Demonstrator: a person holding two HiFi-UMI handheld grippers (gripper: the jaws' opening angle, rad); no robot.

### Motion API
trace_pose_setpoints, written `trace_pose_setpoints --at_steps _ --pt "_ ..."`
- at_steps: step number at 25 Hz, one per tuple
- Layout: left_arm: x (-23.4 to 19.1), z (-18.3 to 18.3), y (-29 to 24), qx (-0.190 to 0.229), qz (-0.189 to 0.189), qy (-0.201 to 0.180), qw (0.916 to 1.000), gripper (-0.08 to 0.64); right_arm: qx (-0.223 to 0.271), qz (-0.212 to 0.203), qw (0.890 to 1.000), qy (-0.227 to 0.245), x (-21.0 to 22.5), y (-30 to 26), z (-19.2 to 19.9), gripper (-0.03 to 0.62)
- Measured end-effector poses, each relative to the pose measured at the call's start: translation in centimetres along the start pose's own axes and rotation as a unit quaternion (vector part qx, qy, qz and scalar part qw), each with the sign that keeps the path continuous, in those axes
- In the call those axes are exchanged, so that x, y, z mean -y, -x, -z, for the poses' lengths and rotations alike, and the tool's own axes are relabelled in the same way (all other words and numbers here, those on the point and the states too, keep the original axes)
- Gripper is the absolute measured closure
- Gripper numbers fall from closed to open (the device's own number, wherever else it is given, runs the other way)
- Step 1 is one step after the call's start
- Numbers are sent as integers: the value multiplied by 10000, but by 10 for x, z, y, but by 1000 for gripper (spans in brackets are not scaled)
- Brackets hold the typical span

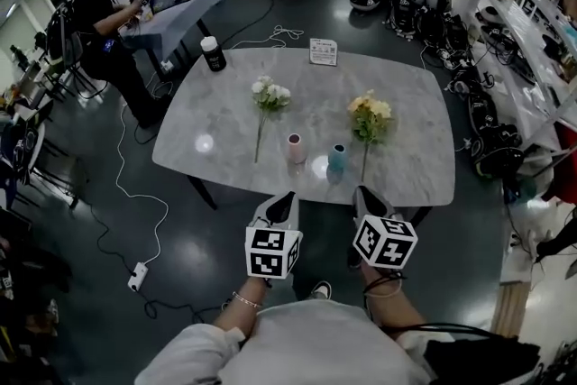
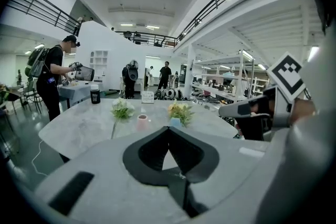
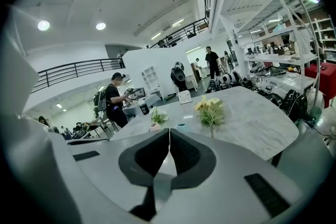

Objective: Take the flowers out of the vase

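Workshop hall with a grey marble table (image 1: 406, 95) at centre; a person works at a second table behind. White flowers (image 1: 270, 95) appear to lie flat just left of an upright pink vase (image 1: 295, 147), and yellow flowers (image 1: 370, 111) just right of an upright teal vase (image 1: 337, 158); neither stem stands in a vase. Left gripper (image 1: 287, 198) and right gripper (image 1: 363, 194) are held side by side short of the table's near edge, each with its jaws pressed together on nothing. Judged from this layout, both removals are already done and no step is in hand. Any next move calls only for keeping clear of the vases nearest the edge.
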State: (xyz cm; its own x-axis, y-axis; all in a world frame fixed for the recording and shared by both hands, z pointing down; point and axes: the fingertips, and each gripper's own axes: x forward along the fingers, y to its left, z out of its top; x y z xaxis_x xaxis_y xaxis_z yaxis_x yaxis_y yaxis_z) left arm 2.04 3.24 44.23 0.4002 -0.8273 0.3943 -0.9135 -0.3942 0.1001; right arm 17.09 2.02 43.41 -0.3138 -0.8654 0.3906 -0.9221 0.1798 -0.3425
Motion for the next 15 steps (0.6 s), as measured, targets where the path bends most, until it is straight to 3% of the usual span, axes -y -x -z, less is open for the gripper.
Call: trace_pose_setpoints --at_steps 8,15 --pt "20 2 17 20 171 -63 9998 551 4 -133 9999 86 -25 5 11 581" --pt "4 -6 20 84 419 -150 9990 551 47 48 9999 108 -47 -3 16 581"
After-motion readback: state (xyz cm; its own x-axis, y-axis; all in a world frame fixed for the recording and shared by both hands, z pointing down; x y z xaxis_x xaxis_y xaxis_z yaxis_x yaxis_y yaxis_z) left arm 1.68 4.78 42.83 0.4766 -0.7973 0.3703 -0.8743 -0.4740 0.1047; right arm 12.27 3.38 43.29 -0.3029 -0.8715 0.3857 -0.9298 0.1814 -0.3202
